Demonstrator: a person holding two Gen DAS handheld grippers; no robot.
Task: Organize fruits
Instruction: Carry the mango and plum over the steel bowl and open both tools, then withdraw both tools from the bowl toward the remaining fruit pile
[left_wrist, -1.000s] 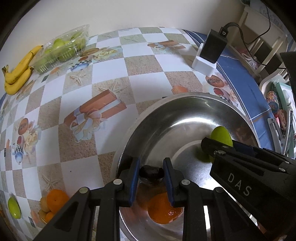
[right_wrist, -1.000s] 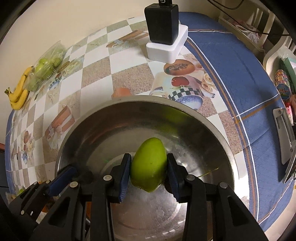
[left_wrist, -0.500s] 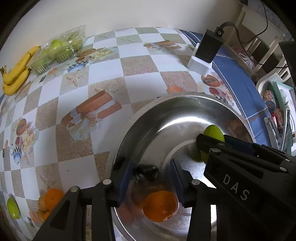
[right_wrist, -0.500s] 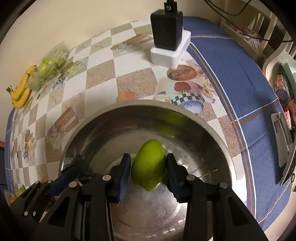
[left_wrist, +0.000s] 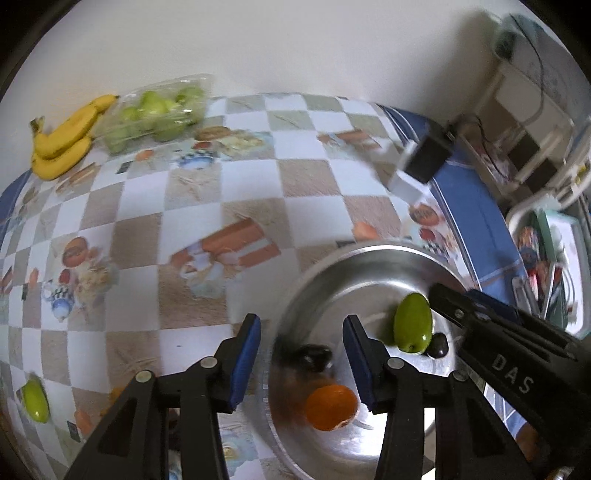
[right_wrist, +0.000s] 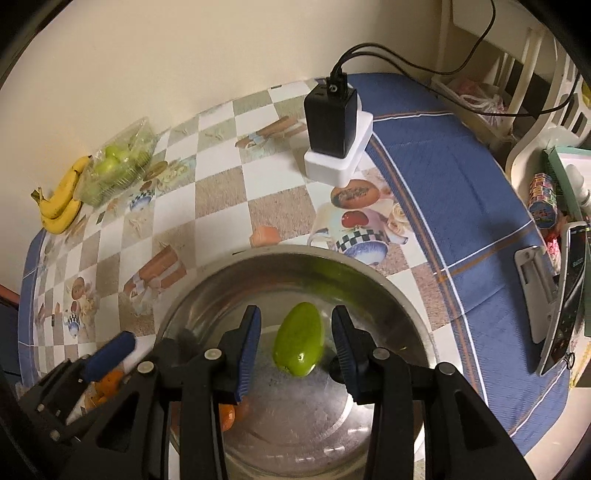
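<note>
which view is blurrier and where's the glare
Left wrist view is blurrier: the bowl rim and dark fruit smear, and white glare lies on the bowl floor by the orange. Right wrist view is sharp, dimmer and yellower; the green fruit is crisp.

Green mango (right_wrist: 298, 339) and orange tangerine (left_wrist: 331, 407) in silver bowl (right_wrist: 388, 291) on checkered tablecloth (right_wrist: 221, 192).

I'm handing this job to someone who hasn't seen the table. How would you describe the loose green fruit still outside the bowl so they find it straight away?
Start at the big steel bowl on the checked tablecloth. Look across the cloth, away from the blue border, to the near edge in the left wrist view, and you find the lone green fruit. The other green fruits are either in the bowl or bagged by the bananas at the wall.
</note>
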